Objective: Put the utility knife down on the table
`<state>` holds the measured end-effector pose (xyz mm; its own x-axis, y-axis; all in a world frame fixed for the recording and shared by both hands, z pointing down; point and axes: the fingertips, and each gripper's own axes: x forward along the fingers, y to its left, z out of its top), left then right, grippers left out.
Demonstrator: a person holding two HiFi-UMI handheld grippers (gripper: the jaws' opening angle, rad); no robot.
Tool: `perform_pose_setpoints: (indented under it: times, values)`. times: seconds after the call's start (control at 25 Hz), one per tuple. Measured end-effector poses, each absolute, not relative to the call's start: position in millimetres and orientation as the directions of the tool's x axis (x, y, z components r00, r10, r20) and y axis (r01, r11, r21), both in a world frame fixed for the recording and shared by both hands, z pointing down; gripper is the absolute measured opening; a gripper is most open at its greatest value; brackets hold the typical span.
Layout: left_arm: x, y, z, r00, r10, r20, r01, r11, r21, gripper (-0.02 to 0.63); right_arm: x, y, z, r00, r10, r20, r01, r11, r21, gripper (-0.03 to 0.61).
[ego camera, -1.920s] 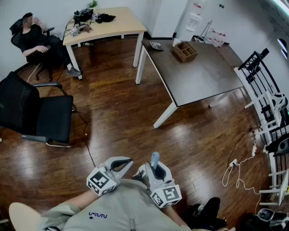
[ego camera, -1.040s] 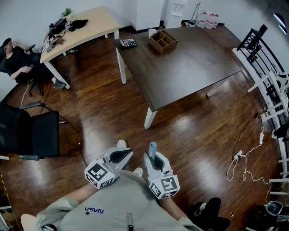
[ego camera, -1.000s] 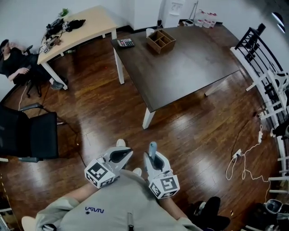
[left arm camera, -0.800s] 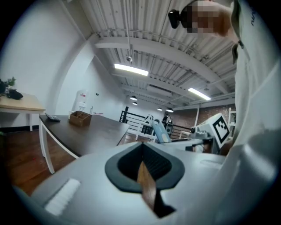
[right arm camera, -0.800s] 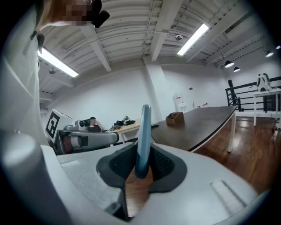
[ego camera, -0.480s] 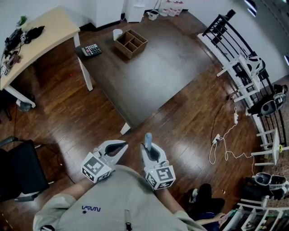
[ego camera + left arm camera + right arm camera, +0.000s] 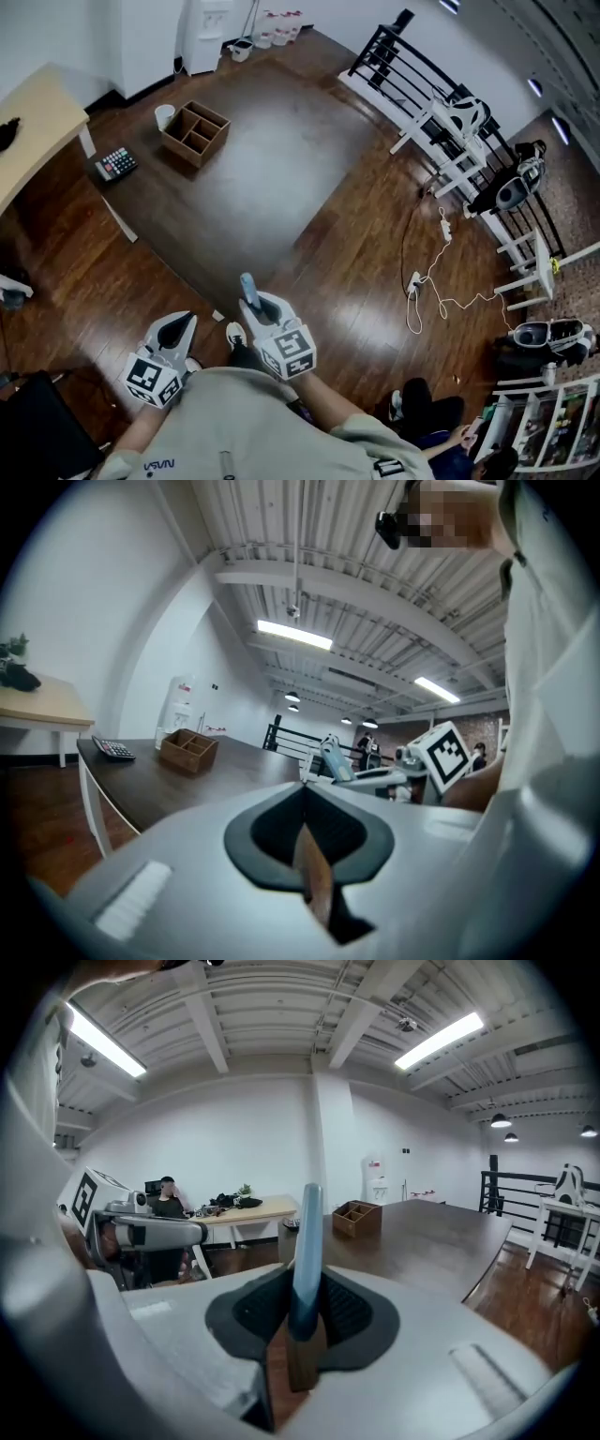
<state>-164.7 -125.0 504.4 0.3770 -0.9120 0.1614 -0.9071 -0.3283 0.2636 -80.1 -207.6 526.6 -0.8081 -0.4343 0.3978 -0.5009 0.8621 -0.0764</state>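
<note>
The utility knife, a slim blue-grey handle, stands up out of my right gripper, which is shut on it. In the right gripper view the knife rises between the dark pads. My left gripper hangs lower left of it, shut with nothing in it. Just ahead of both lies the dark brown table, with its near corner almost under the knife. From the left gripper view I see the table and the right gripper with the knife.
At the table's far end stand a wooden divided box, a white cup and a calculator. A light wood desk is at the left, a black railing and white racks at the right. Cables lie on the floor.
The view has swung round and the dark table has come from far ahead to just in front of my grippers. Both grippers travelled along level. The knife stays gripped.
</note>
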Motion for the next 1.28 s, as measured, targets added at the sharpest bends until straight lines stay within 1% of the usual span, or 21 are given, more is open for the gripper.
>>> perform_pose_setpoints:
  times: [0.16, 0.32, 0.6, 0.8, 1.0, 1.16, 1.28]
  values:
    - [-178, -155, 505, 0.313, -0.934, 0.174, -0.928, -0.262, 0.264, 0.002, -95, -253, 549, -0.816, -0.385, 0.43, -0.459, 0.885, -0.077, 0.078]
    - [-188, -187, 510, 0.269, -0.945, 0.185, -0.936, -0.211, 0.283, 0.002, -108, -298, 575, -0.805, -0.337, 0.488, -0.416, 0.907, -0.06, 0.078]
    - [-200, -207, 559, 0.18, -0.935, 0.306, -0.938, -0.07, 0.338, 0.002, -133, -341, 641, -0.745, -0.236, 0.623, -0.315, 0.949, -0.016, 0.08]
    - [-204, -208, 565, 0.13, -0.932, 0.339, -0.937, -0.005, 0.348, 0.002, -139, -354, 681, -0.694, -0.193, 0.694, -0.271, 0.963, -0.004, 0.08]
    - [-206, -212, 568, 0.107, -0.929, 0.354, -0.936, 0.027, 0.352, 0.002, -140, -352, 700, -0.657, -0.164, 0.735, -0.23, 0.973, 0.011, 0.081]
    - [-208, -220, 568, 0.121, -0.928, 0.351, -0.938, 0.009, 0.346, 0.002, -138, -350, 717, -0.614, -0.131, 0.778, -0.209, 0.978, 0.0, 0.083]
    - [-208, -226, 565, 0.137, -0.929, 0.344, -0.94, -0.012, 0.342, 0.002, -138, -351, 721, -0.601, -0.131, 0.788, -0.203, 0.979, 0.008, 0.083]
